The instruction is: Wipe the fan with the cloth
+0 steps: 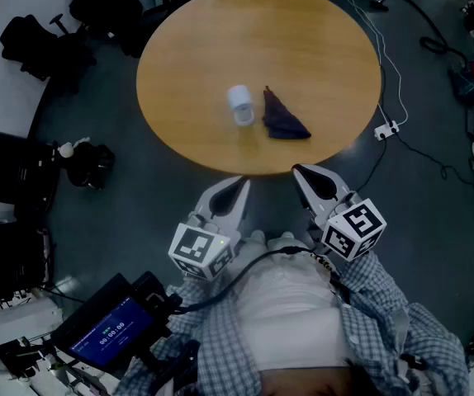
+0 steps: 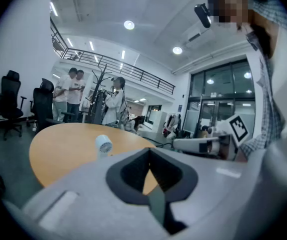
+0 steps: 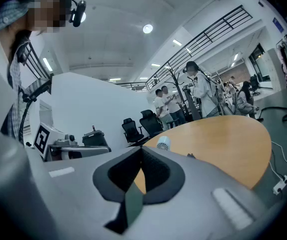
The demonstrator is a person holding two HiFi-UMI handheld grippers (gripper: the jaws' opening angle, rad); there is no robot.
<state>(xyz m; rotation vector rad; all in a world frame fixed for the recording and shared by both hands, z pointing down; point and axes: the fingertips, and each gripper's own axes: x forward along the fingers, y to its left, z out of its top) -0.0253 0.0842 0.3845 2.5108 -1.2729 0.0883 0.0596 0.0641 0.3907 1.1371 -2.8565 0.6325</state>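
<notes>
A small white fan [image 1: 240, 104] stands near the middle of the round wooden table [image 1: 187, 56], with a dark crumpled cloth [image 1: 283, 119] just to its right. The fan [image 2: 103, 145] also shows in the left gripper view, and the fan [image 3: 163, 143] again in the right gripper view, where only a dark tip of the cloth [image 3: 190, 155] peeks over the jaws. My left gripper [image 1: 244, 181] and right gripper [image 1: 295, 170] are both shut and empty, held close to my body below the table's near edge, well short of both objects.
Black office chairs [image 1: 30, 40] and bags stand on the floor left of the table. A white cable with a power strip [image 1: 386, 129] runs along the table's right side. A device with a lit screen [image 1: 105, 330] sits at lower left. Several people stand beyond the table.
</notes>
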